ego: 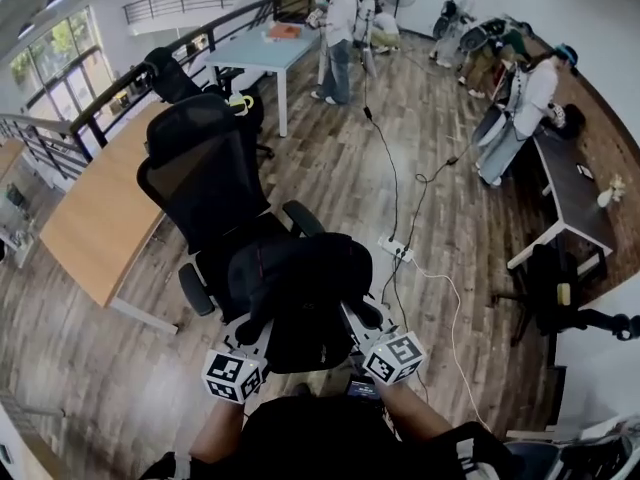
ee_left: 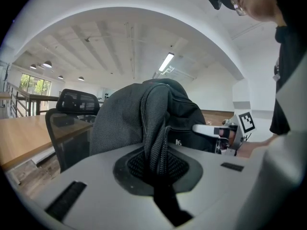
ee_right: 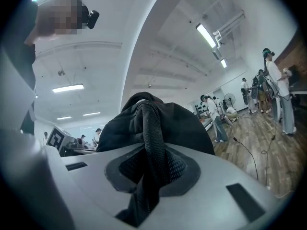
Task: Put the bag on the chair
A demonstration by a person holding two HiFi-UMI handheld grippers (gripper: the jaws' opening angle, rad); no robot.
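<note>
A black backpack (ego: 300,288) hangs between my two grippers, just in front of a black mesh office chair (ego: 205,168) and over the front of its seat. My left gripper (ego: 256,334) is shut on a mesh strap (ee_left: 154,128) on the bag's left side. My right gripper (ego: 358,320) is shut on another strap (ee_right: 152,143) on the right side. In the left gripper view the bag (ee_left: 120,123) fills the middle, with the chair's headrest (ee_left: 77,101) behind it at left. The bag (ee_right: 177,123) also fills the right gripper view. The chair's seat is mostly hidden by the bag.
A long wooden desk (ego: 100,208) runs along the left beside the chair. A white table (ego: 255,50) stands further back. A power strip (ego: 396,251) and cables lie on the wood floor to the right. Several people (ego: 340,33) work at the back, by a dark desk (ego: 572,193).
</note>
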